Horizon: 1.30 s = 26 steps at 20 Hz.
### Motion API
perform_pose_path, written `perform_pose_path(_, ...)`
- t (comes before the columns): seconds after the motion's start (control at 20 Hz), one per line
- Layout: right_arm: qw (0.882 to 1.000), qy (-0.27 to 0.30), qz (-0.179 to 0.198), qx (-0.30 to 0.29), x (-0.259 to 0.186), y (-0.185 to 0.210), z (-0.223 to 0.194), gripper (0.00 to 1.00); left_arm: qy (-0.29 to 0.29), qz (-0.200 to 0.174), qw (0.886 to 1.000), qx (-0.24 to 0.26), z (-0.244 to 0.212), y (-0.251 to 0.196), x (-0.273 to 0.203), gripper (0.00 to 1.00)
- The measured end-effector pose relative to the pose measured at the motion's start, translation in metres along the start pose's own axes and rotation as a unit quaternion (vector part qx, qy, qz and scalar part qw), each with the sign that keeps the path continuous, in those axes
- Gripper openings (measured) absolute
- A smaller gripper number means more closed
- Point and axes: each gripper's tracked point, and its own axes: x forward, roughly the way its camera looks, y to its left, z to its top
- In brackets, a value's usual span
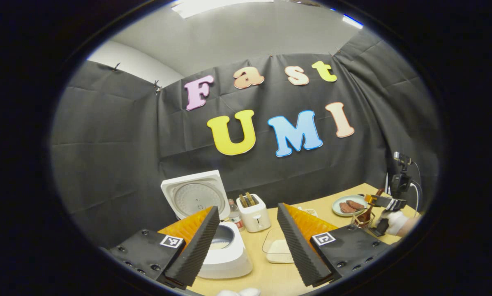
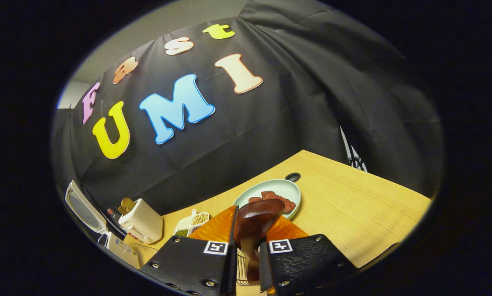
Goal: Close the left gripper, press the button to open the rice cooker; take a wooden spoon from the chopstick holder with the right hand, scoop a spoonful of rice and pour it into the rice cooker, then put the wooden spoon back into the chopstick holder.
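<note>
Spoon (image 2: 257, 224) sits pinched between the right gripper (image 2: 248, 257) fingers, its dark glossy bowl poking up ahead of them, with a wire holder (image 2: 241, 269) just visible below. From the left gripper view, that same gripper hangs at the far right of the table over the holder (image 1: 363, 220), so I'd judge the spoon is either just coming out or going back; I can't tell which. It looks stiff, light and a bit slick with that varnish, so a firm hold on the handle near the neck seems wise. The left gripper (image 1: 248, 246) stands spread wide, holding nothing, above the cooker (image 1: 225, 250), whose lid (image 1: 196, 195) is already up. Something pale lies in the pot, partly hidden behind a finger. A clear tray (image 1: 278, 248) of rice sits beside it. The spoon's handle is mostly hidden by the fingers.
</note>
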Motion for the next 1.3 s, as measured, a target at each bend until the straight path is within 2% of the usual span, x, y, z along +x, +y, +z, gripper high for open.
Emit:
perform_pose_path(0.15,1.000,0.004,-0.018,0.002,0.006,-0.006,0.001,0.22,-0.001,-0.002,1.000,0.001,0.000,0.002,0.001,0.98)
perform_pose_path(0.2,1.000,-0.001,-0.026,-0.004,0.002,-0.010,0.007,0.24,-0.002,-0.002,1.000,0.002,0.002,0.004,0.002,0.95)
perform_pose_path(0.3,0.999,-0.006,-0.038,-0.023,-0.001,-0.016,0.010,0.31,-0.004,-0.003,1.000,0.001,0.004,0.006,0.000,0.96)
perform_pose_path(0.35,0.999,-0.006,-0.034,-0.029,-0.003,-0.013,0.012,0.44,-0.007,-0.004,1.000,0.000,0.004,0.008,0.001,0.97)
perform_pose_path(0.4,0.998,-0.009,-0.039,-0.038,-0.014,-0.014,0.014,0.75,-0.008,-0.005,1.000,-0.002,0.006,0.008,0.002,0.97)
perform_pose_path(0.45,0.997,-0.017,-0.048,-0.056,-0.019,-0.018,0.021,0.76,-0.009,-0.007,1.000,-0.002,0.006,0.008,0.001,0.98)
perform_pose_path(0.5,0.995,-0.028,-0.054,-0.075,-0.029,-0.018,0.030,0.96,-0.011,-0.008,1.000,-0.003,0.009,0.010,0.002,0.98)
perform_pose_path(0.65,0.988,-0.051,-0.058,-0.131,-0.063,-0.003,0.057,0.96,-0.018,-0.011,1.000,-0.005,0.014,0.016,0.005,1.00)
perform_pose_path(0.85,0.972,-0.095,-0.020,-0.214,-0.121,0.056,0.099,0.96,-0.024,-0.010,1.000,-0.016,0.022,0.032,0.013,1.00)
perform_pose_path(1.1,0.959,-0.114,0.010,-0.261,-0.196,0.123,0.129,0.96,-0.042,0.004,0.999,-0.032,0.041,0.063,0.038,1.00)
perform_pose_path(1.15,0.957,-0.115,0.015,-0.265,-0.209,0.134,0.132,0.96,-0.043,0.005,0.998,-0.037,0.044,0.069,0.041,1.00)
perform_pose_path(1.3,0.964,-0.099,0.032,-0.246,-0.247,0.165,0.128,0.96,-0.056,0.016,0.997,-0.042,0.055,0.093,0.057,1.00)
